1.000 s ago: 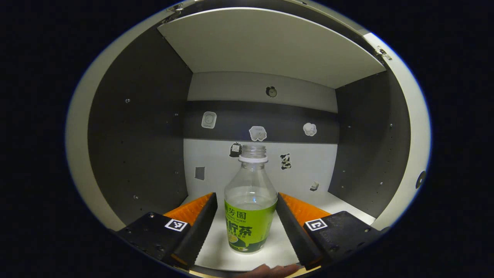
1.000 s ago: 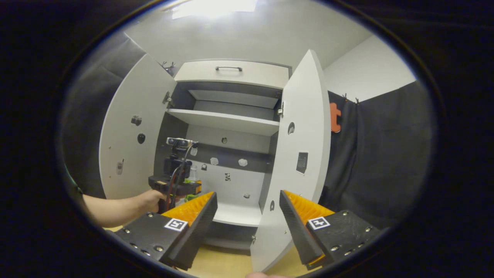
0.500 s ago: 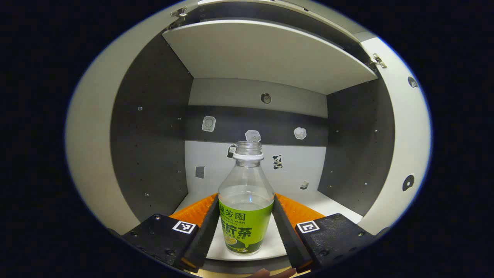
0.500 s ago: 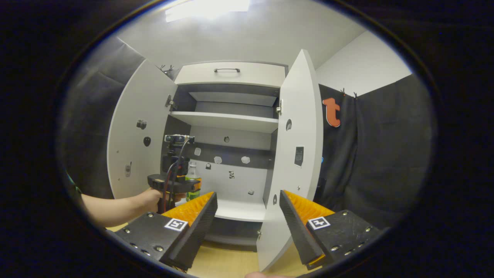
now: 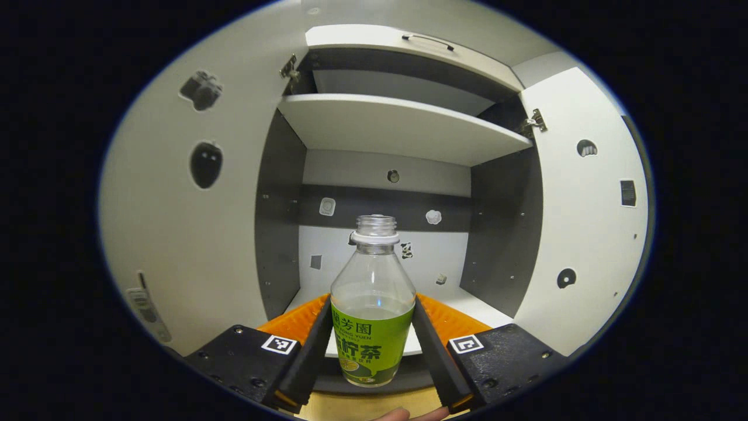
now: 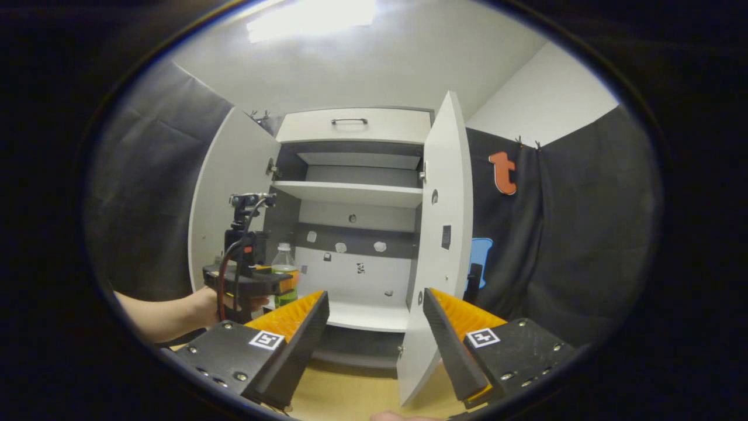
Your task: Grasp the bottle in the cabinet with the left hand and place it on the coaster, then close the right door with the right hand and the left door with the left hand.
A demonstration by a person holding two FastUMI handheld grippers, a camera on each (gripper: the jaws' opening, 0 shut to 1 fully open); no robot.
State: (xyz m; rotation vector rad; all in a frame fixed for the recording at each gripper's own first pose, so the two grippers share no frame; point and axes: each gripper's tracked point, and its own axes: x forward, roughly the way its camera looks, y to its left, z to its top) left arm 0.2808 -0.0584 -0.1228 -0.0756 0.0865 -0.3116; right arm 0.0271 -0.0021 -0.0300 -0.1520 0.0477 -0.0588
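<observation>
An uncapped clear bottle [image 5: 373, 310] with a green label is pinched upright by the left gripper [image 5: 371, 345], before the cabinet [image 5: 403, 126]; the right gripper [image 6: 374, 339] is held spread.

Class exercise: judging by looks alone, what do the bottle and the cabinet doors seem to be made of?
Bottle: probably clear plastic, see-through above a glossy green wrap label. Right door and left door: smooth matte white board, likely laminated wood; flat, thin-edged panels.
</observation>
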